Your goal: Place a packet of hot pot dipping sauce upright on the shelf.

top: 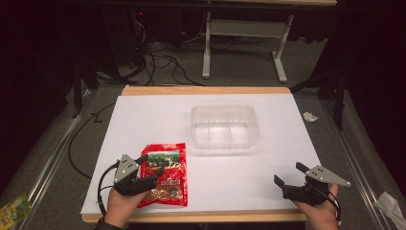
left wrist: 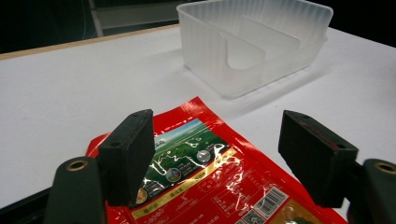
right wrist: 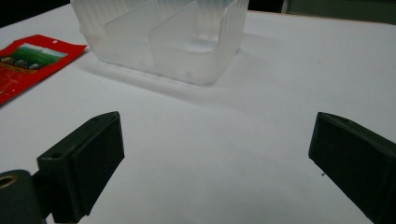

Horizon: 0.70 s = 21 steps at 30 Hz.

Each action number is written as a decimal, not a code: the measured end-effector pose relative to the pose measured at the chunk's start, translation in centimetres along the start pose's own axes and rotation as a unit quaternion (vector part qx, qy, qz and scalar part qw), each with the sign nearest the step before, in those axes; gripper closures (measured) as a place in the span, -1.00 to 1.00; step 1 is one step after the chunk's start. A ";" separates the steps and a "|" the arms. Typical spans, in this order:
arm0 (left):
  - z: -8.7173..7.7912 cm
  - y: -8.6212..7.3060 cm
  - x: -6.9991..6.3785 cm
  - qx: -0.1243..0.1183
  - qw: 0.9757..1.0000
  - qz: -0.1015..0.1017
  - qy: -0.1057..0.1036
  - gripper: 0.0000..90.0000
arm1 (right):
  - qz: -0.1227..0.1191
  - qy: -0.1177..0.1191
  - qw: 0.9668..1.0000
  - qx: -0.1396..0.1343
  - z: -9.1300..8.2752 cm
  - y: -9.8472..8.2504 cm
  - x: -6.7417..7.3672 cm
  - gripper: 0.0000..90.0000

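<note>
The white table (top: 143, 120) bears a red packet (top: 165, 175) and a clear tub (top: 224, 127).

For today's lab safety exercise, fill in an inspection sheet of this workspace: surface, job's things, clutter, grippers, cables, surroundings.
Surface: white table top with a wooden edge, bare apart from the job's things.
Job's things: red snack packet lying flat near the front left; translucent divided bin upright at centre, nothing in it.
Clutter: nothing seen on the table.
Grippers: left gripper over the packet, jaws open either side of it, not pressing; right gripper open over bare table.
Cables: black cable trails from the left gripper; more cables on the floor behind.
Surroundings: dark room, white table frame, paper scraps on the floor.
</note>
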State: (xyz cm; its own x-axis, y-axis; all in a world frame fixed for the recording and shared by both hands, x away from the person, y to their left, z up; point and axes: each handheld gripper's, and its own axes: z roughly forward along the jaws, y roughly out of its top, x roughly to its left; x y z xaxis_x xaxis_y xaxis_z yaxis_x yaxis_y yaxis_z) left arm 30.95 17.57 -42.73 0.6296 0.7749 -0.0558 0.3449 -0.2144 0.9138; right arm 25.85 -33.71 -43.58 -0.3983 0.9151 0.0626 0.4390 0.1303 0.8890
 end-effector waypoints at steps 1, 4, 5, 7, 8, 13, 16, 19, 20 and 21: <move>0.0 0.0 -0.1 -0.001 1.000 0.000 -0.002 -0.38 | -0.001 0.001 1.000 0.001 0.1 0.0 0.0 -0.91; -0.1 -0.1 0.0 -0.002 1.000 0.001 -0.002 -0.39 | -0.004 0.001 1.000 0.007 0.3 -0.1 0.2 -0.91; -0.2 -0.2 0.2 -0.001 1.000 -0.002 -0.004 -0.39 | -0.008 0.003 1.000 0.012 0.4 -0.1 0.3 -0.91; -0.3 -0.3 0.4 0.001 1.000 -0.003 -0.002 -0.39 | -0.005 0.005 1.000 0.012 0.6 -0.1 0.4 -0.91; -0.4 -0.3 0.5 0.000 1.000 -0.005 -0.002 -0.39 | -0.005 0.005 1.000 0.012 0.7 0.0 0.4 -0.91; -0.9 -0.4 0.8 -0.001 1.000 -0.007 0.000 -0.39 | -0.003 0.008 1.000 0.012 1.1 0.0 0.5 -0.91; -1.0 -0.4 0.8 -0.002 1.000 -0.006 0.002 -0.39 | 0.000 0.008 1.000 0.012 1.2 0.0 0.5 -0.91; -0.9 -0.5 0.9 0.000 1.000 -0.003 0.002 -0.39 | -0.003 0.010 1.000 0.010 1.2 0.2 0.6 -0.91; -0.9 -0.4 0.9 0.000 1.000 -0.002 0.002 -0.39 | -0.004 0.010 1.000 0.009 1.1 0.2 0.6 -0.91; -0.9 -0.4 0.9 0.000 1.000 -0.002 0.002 -0.39 | -0.003 0.009 1.000 0.009 1.1 0.2 0.6 -0.92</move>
State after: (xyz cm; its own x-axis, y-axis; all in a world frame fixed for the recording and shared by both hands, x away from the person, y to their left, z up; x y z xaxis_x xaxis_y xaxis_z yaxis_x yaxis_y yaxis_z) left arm 30.70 18.91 -42.81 0.6256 0.7780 -0.0588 0.3477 -0.2106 0.9136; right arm 26.56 -32.67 -43.88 -0.4154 0.9073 0.0650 0.4505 0.1431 0.8812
